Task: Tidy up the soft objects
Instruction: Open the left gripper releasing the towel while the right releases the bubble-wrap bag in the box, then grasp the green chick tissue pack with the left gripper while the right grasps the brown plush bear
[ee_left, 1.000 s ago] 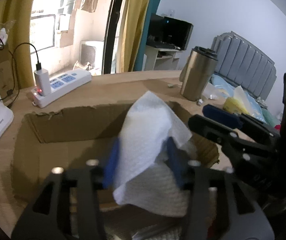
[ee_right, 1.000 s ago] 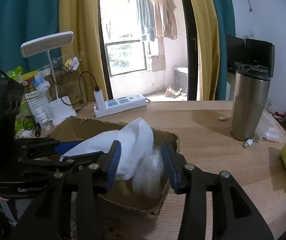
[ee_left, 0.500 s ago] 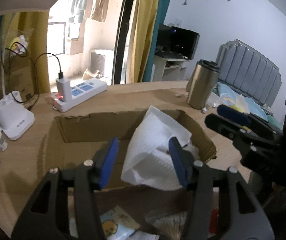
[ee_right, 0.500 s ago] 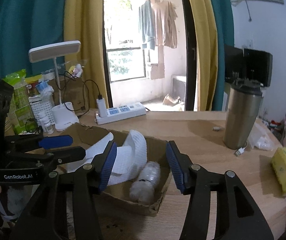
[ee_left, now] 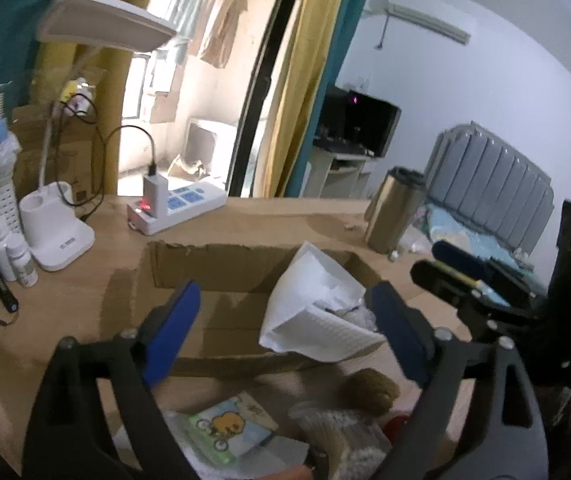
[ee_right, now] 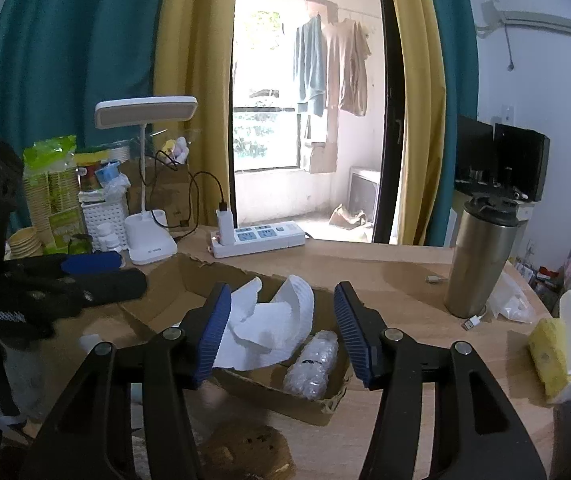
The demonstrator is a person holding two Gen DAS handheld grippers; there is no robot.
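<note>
A crumpled white paper towel (ee_left: 313, 312) lies in the right part of an open cardboard box (ee_left: 221, 264) on the wooden table. My left gripper (ee_left: 285, 292) hovers in front of and above the box. Its jaws are opening wide and its pads touch nothing. In the right wrist view the same paper towel (ee_right: 269, 328) rests beside a roll of bubble wrap (ee_right: 313, 360) inside the box (ee_right: 189, 276). My right gripper (ee_right: 281, 292) is held above the box's near corner, its jaws opening slightly, with nothing gripped. The left gripper (ee_right: 101, 272) shows at the left edge.
A steel tumbler (ee_right: 481, 256), a power strip (ee_right: 257, 238), a white desk lamp (ee_right: 149, 240) and a yellow tissue pack (ee_right: 553, 352) stand around the box. Near the front edge lie a brown furry item (ee_left: 369, 388) and a packet with a yellow chick (ee_left: 229, 432).
The left gripper let go of the white paper towel, which now lies in the box. Both grippers drew back and rose, and their jaws widened.
</note>
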